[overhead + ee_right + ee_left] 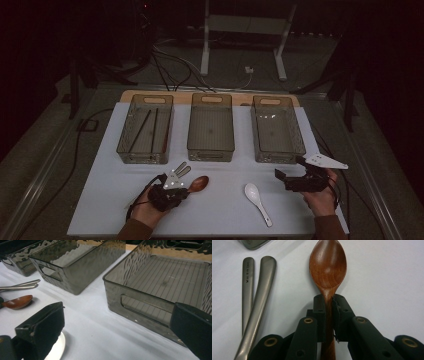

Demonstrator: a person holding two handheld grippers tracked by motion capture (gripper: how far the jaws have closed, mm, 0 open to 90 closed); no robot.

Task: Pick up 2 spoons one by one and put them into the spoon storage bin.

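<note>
Left tool [329, 302] clamped, right tool [117, 322] agape

Three bins stood in a row across the far part of the table [115, 200]: the left bin [145, 128], the middle bin [211, 127] and the right bin [277, 129]. Two chopsticks [145, 129] lay in the left bin. Near the row, the wooden spoon [199, 184] lay between the left gripper's [186, 186] pads, with two metal handles [182, 170] just left of it. Right of the wooden spoon lay the ceramic spoon [257, 201]. The right gripper [290, 170] hung right of that, near the right bin.
</note>
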